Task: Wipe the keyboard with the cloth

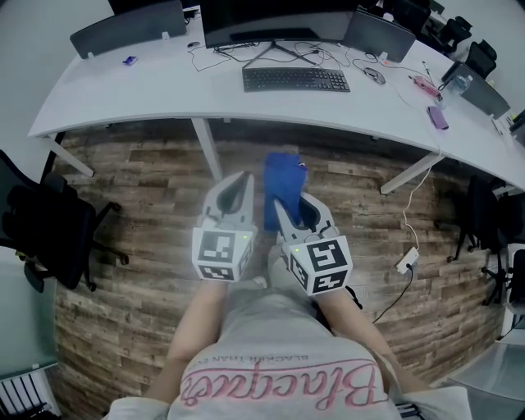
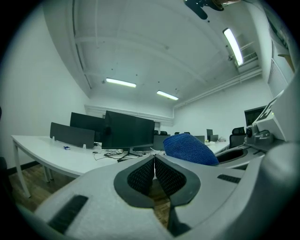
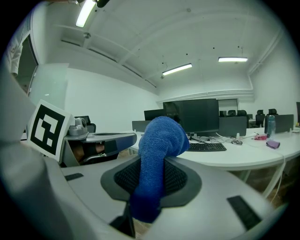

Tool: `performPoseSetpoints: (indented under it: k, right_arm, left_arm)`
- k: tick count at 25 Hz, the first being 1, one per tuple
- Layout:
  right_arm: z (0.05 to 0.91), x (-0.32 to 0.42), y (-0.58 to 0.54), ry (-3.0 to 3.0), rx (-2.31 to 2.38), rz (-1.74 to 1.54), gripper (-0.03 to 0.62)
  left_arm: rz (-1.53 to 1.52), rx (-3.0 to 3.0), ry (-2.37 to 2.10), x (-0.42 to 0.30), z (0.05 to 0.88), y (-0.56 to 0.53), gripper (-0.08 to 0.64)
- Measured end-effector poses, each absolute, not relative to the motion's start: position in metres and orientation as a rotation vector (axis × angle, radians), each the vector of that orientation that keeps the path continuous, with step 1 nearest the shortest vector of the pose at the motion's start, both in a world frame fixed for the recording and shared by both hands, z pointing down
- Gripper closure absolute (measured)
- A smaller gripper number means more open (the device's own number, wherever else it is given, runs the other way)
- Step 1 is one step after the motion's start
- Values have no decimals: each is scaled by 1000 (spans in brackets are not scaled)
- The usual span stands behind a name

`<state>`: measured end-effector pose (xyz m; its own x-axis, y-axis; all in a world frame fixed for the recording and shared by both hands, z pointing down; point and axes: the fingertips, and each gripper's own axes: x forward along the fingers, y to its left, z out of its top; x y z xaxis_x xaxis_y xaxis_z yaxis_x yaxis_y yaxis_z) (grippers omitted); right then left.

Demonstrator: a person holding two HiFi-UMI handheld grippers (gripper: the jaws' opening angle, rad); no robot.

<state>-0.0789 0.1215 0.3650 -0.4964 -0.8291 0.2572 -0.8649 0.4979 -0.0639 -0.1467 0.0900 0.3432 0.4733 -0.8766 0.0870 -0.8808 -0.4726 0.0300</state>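
A black keyboard (image 1: 295,79) lies on the long white desk (image 1: 148,90) in front of a dark monitor (image 1: 271,18). In the right gripper view the keyboard (image 3: 206,146) sits ahead on the desk. My right gripper (image 1: 289,207) is shut on a blue cloth (image 1: 280,184), held over the wooden floor well short of the desk. The cloth (image 3: 157,164) droops between its pads. My left gripper (image 1: 239,190) hangs beside it, shut and with nothing in it (image 2: 154,164). The blue cloth (image 2: 190,147) shows to its right.
Cables and a mouse (image 1: 374,75) lie on the desk right of the keyboard. A purple item (image 1: 437,116) rests further right. A black office chair (image 1: 49,234) stands at the left, another chair (image 1: 484,221) at the right. A power strip (image 1: 407,261) lies on the floor.
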Motion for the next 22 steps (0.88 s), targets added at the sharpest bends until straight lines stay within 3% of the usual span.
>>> performPoseSetpoints:
  k: [22]
  right_arm:
    - [379,-45,-9,-2542,1486,315,490]
  left_arm:
    - [138,2678,-1542,-109,354,-40,554]
